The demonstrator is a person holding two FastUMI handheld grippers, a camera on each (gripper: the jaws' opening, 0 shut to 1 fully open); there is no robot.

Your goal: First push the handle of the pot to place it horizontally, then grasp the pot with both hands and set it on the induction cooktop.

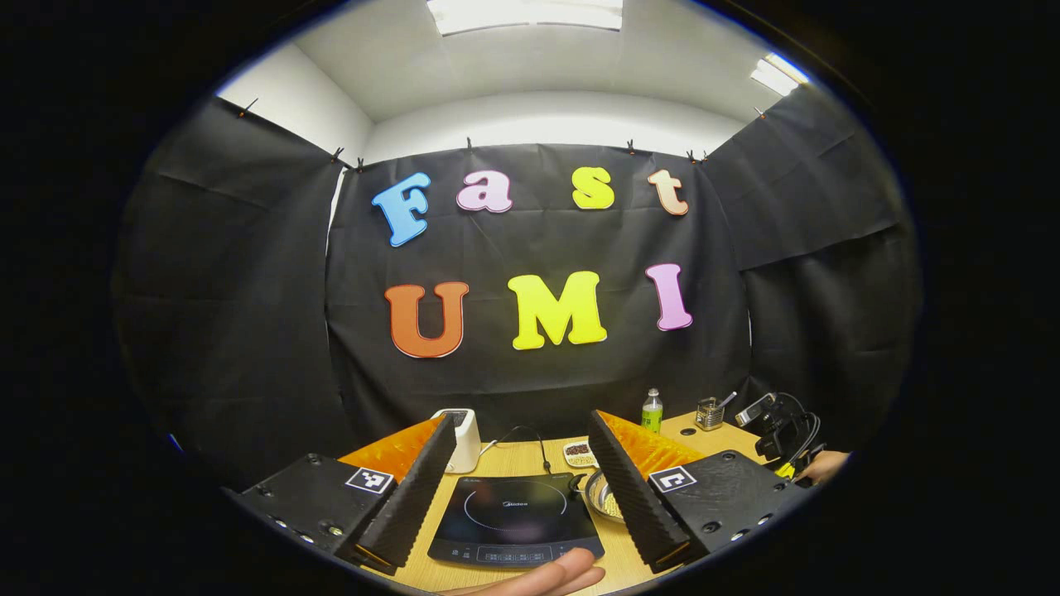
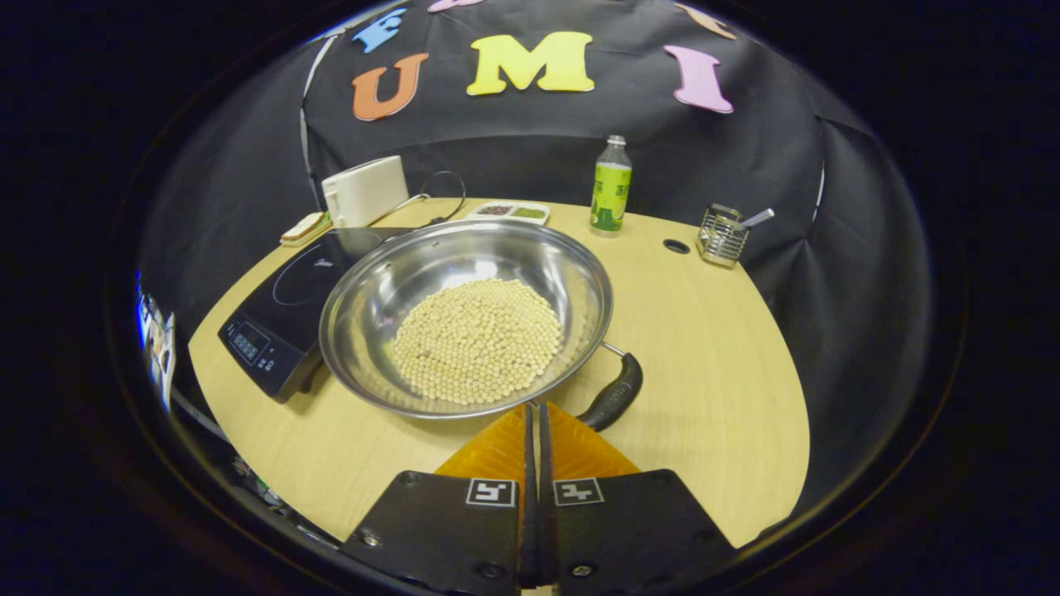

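A toaster (image 2: 365, 190), a snack tray (image 2: 507, 212), a green bottle (image 2: 611, 186) and a wire holder (image 2: 722, 234) are lining the table (image 2: 704, 356) behind the induction cooktop (image 2: 286, 310). The bean-filled pot (image 2: 466, 317) is sitting beside the cooktop, its handle (image 2: 614, 394) angling toward the right gripper (image 2: 534, 430), whose jaws are pressing together just before the rim. The left gripper (image 1: 520, 480) is hovering spread wide above the cooktop.

The left gripper (image 1: 520, 476) hung wide open above the cooktop (image 1: 515, 520), the pot (image 1: 602, 494) just beside it.
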